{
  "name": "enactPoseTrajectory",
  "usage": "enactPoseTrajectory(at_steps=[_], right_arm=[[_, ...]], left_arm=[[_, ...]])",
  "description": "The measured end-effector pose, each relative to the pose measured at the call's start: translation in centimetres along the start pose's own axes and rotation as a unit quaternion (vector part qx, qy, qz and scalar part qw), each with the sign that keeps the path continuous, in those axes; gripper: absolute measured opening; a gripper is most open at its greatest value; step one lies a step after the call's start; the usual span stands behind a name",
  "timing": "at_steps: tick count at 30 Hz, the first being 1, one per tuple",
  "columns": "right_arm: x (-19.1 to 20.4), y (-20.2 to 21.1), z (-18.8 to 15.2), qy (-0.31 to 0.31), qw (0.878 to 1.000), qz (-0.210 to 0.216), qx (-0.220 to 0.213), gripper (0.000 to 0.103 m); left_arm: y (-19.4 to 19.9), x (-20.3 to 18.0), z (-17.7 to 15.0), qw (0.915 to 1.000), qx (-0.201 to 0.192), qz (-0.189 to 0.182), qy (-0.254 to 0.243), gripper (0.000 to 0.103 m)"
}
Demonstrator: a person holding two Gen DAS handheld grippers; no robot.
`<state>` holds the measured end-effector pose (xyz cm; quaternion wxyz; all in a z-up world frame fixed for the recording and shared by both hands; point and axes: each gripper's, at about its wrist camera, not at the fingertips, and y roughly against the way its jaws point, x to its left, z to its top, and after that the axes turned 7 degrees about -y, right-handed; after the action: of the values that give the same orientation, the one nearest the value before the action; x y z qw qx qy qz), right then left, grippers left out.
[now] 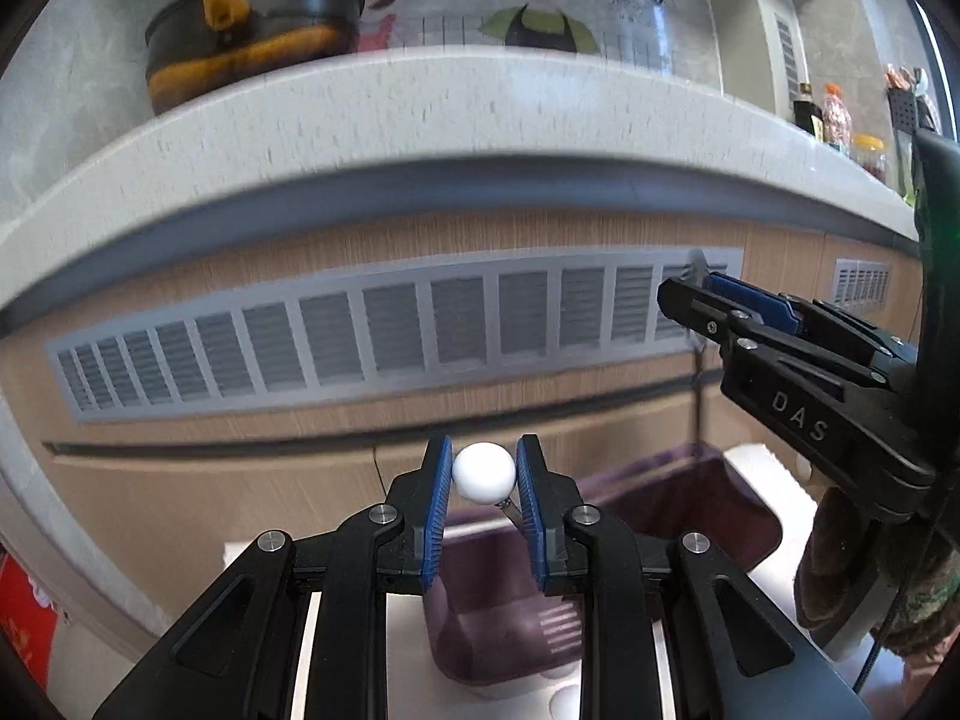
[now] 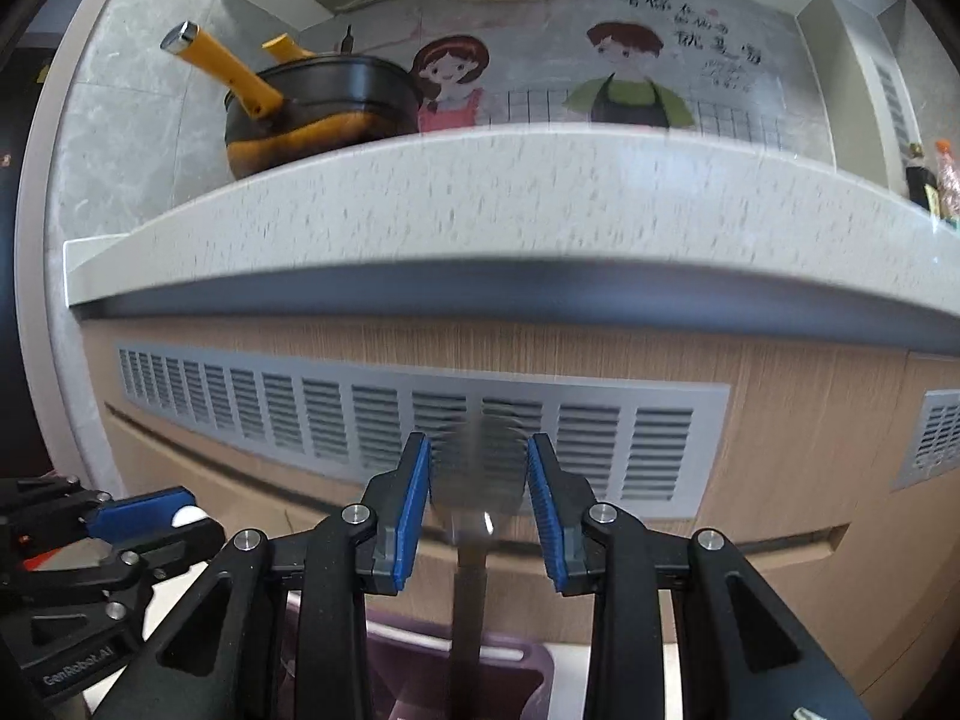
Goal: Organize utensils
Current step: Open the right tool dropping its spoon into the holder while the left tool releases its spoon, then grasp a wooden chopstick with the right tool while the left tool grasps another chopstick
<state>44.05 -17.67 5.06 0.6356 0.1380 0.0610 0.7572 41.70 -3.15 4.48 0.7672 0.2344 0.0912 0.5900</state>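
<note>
My left gripper (image 1: 483, 474) is shut on a white ball-ended utensil (image 1: 483, 473), held above a purple utensil holder (image 1: 690, 516). In the right wrist view the left gripper (image 2: 180, 513) shows at the lower left with the white ball (image 2: 183, 516) between its pads. My right gripper (image 2: 479, 480) is shut on a metal utensil (image 2: 477, 468) whose handle runs down toward the purple holder (image 2: 516, 672). In the left wrist view the right gripper (image 1: 702, 294) is at the right, with the metal utensil's tip (image 1: 697, 261) showing at its pads.
A speckled white counter (image 1: 420, 102) runs across above a wooden cabinet front with a grey vent grille (image 1: 390, 330). A black and orange pot (image 1: 252, 42) with a yellow handle stands on the counter at the left. Bottles (image 1: 834, 114) stand at the far right.
</note>
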Motion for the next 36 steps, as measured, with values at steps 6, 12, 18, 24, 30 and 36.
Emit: enactPoseTrajectory(at_steps=[6,12,18,24,30,36], right_arm=[[-0.6,2.2,-0.6,0.014,0.998,0.001,0.054,0.057],[-1.7,7.7,-5.9,0.021,0.984,-0.024,0.177,0.076],[-1.7,9.8,-15.5,0.006,0.951,-0.035,0.307,0.059],[-0.7,11.8,-18.7,0.000,0.938,-0.027,0.345,0.010],[-0.5,17.4,-20.3,-0.003,0.933,-0.004,0.360,0.009],[-0.5,21.6,-20.2,-0.004,0.938,0.007,0.346,0.013]], left_arm=[[0.8,1.2,-1.0,0.9993,0.001,-0.010,0.036,0.049],[5.4,2.2,-4.9,0.9986,0.014,0.001,0.051,0.077],[7.7,0.0,-12.4,0.9904,0.104,-0.044,0.079,0.079],[9.2,-3.5,-15.9,0.9834,0.153,-0.058,0.079,0.079],[11.0,-4.0,-17.3,0.9795,0.167,-0.066,0.091,0.084],[12.7,-5.6,-17.2,0.9812,0.161,-0.085,0.065,0.084]])
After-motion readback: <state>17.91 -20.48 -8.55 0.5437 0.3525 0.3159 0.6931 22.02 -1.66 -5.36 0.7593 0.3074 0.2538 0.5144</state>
